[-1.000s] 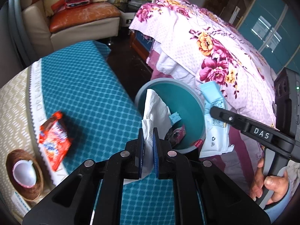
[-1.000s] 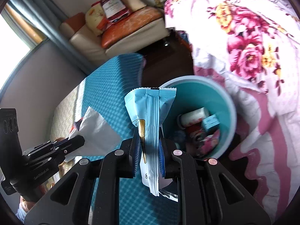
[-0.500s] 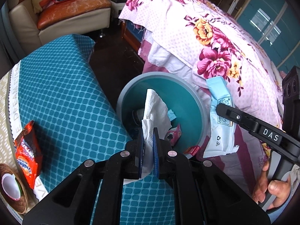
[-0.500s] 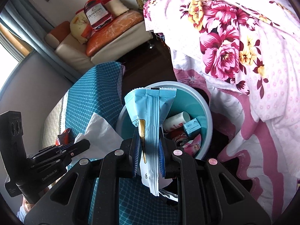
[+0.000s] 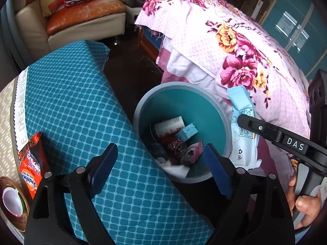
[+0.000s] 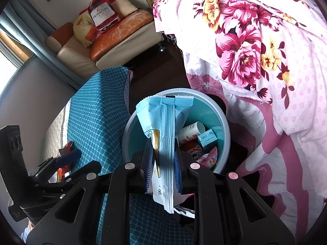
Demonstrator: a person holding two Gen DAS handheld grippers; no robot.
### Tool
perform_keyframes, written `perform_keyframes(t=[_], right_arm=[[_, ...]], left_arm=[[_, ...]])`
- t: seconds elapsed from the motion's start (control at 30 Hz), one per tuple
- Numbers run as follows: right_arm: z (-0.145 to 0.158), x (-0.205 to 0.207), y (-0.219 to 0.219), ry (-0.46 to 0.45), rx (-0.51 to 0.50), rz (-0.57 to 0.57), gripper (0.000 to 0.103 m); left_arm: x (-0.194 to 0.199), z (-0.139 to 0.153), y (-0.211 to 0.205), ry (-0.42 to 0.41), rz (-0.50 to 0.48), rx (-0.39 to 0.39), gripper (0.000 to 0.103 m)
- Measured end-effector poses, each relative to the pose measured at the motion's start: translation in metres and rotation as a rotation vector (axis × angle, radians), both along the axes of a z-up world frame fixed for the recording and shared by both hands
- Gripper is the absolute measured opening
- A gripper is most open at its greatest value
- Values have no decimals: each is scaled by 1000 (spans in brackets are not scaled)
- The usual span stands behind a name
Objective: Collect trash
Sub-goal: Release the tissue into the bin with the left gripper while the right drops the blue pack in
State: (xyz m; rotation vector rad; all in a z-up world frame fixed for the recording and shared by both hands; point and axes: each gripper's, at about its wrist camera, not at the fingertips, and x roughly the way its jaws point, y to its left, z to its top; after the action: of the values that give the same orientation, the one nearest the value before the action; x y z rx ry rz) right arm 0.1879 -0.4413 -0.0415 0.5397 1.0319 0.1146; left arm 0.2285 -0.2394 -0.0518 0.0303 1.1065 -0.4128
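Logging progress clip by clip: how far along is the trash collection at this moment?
Partly done. The bin already holds a cup, a small blue box, a can and a white tissue. The left gripper is opening above it with nothing between its pads. In hand: the right gripper grips a light blue wrapper over the bin. Left: dropping that wrapper, then the red snack packet on the teal cloth.

A lived-in home bedroom. A bed [image 5: 235, 47] under a pink flowered cover stands beside a cream sofa [image 5: 81, 20] with orange cushions. A small bin [image 5: 204, 94] sits on the dark floor between them.
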Motion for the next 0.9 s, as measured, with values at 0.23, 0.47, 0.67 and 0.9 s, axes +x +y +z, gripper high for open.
perform_keyframes(t=[0.23, 0.47, 0.67, 0.9], right_arm=[[-2, 3, 6, 8, -8, 5, 20], [-2, 7, 12, 15, -27, 10, 20], [-6, 13, 20, 42, -39, 20, 24], [-9, 12, 23, 71, -25, 13, 70]], left_arm=[[-7, -3, 14, 23, 16, -1, 90], [-14, -1, 23, 17, 17, -7, 92], [-16, 1, 29, 18, 24, -17, 92], [-20, 0, 35, 31, 31, -29, 93]])
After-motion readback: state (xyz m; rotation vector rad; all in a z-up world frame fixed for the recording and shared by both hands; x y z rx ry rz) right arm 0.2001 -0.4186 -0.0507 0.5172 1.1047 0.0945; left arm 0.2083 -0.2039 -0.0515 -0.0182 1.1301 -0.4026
